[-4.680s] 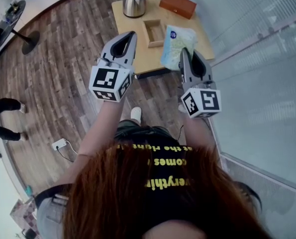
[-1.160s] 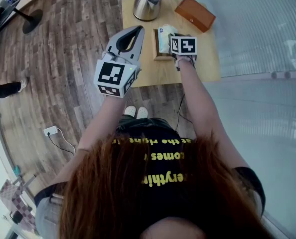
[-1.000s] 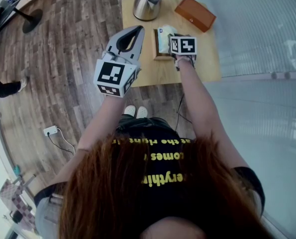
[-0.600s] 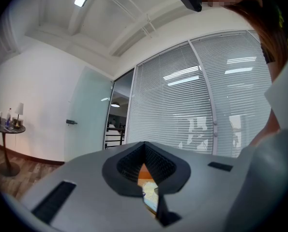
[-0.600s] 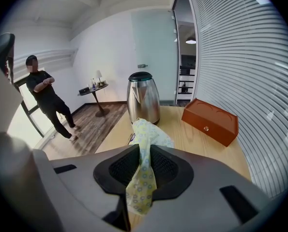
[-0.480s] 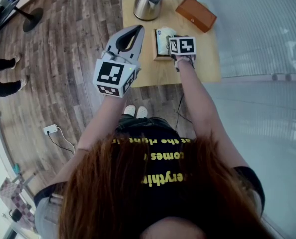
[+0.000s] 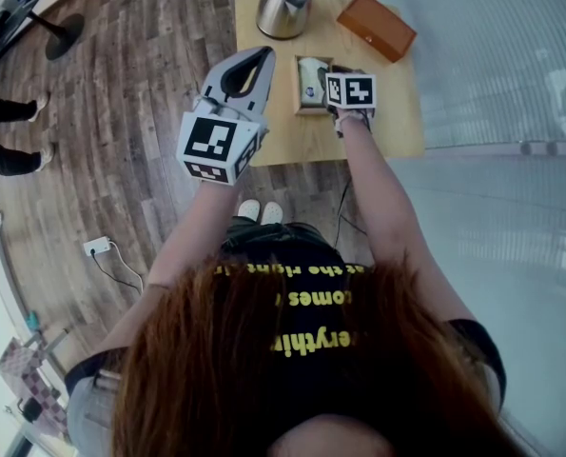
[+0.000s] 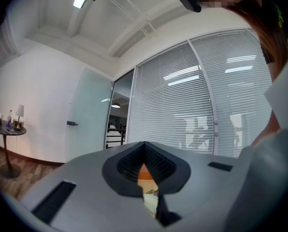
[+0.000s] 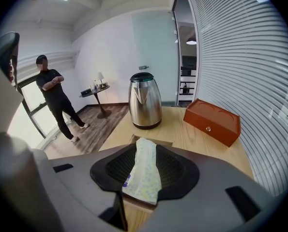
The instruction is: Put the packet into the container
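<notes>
Right gripper view: right gripper [image 9: 144,153] jaws, just opening, stood apart around packet [image 9: 143,170], set edgewise in container [image 9: 156,141] at centre frame. Left gripper [image 7: 259,57] jaws together, empty. Packet looked light, soft, crinkly; best pinched mid-body.

Long reddish-brown hair [image 7: 292,379]; black short-sleeved T-shirt [image 7: 263,298] with yellow lettering; white shoes [image 7: 261,213]; the left gripper [image 7: 260,55] and right gripper [image 9: 144,158] are pale grey moulded shells with black ribbed fingers [image 9: 110,170], each carrying a white cube [image 7: 213,148] of black square markers.
</notes>
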The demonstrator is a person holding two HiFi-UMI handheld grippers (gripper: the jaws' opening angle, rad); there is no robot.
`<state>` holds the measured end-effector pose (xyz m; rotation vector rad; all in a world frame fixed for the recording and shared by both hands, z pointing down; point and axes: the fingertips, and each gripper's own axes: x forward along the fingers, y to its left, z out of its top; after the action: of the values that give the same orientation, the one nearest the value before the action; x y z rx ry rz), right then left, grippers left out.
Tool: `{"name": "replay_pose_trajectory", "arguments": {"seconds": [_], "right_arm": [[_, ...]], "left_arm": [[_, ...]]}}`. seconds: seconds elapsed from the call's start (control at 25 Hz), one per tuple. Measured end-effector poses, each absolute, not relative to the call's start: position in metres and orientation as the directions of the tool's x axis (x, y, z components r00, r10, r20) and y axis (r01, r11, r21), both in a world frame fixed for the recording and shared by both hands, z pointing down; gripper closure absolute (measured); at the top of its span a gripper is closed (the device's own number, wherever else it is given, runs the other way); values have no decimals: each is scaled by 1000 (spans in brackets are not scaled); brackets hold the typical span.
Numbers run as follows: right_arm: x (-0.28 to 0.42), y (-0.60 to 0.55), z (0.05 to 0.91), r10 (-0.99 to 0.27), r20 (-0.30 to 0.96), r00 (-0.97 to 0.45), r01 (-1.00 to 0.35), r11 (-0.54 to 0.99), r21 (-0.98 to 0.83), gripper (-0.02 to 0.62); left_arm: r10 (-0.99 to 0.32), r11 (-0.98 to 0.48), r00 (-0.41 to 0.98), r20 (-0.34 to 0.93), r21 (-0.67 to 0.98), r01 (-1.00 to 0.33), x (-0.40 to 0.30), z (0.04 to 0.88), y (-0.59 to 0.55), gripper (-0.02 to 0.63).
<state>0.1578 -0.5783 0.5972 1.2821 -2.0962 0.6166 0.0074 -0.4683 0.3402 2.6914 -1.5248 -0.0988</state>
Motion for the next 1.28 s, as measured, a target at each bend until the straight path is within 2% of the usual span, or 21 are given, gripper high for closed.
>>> {"name": "replay_pose_trajectory", "arguments": {"seconds": [0.28,0.36,0.44,0.92,1.28], "right_arm": [[157,-572,593,-623,680,-385,-893,439,-104,476],[158,-569,593,-626,678,-387,-891,444,-99,548],[160,-566,589,-637,666,-388,-890,446,-92,578],[159,-554,564,-667,604,-436,-881,453,-135,580],[144,-535,479,-761,403,-509,-859,482,-174,580]], "left_arm": [[-853,-521,521,-30,69,-850,16,342,-466,607],[-853,-521,521,-27,70,-850,18,343,-465,607],[-853,-522,522,-24,71,-850,19,344,-464,607],[-858,-514,514,-21,69,-855,13,342,-459,607],[-851,-525,525,-18,65,-849,10,343,-455,607]]}}
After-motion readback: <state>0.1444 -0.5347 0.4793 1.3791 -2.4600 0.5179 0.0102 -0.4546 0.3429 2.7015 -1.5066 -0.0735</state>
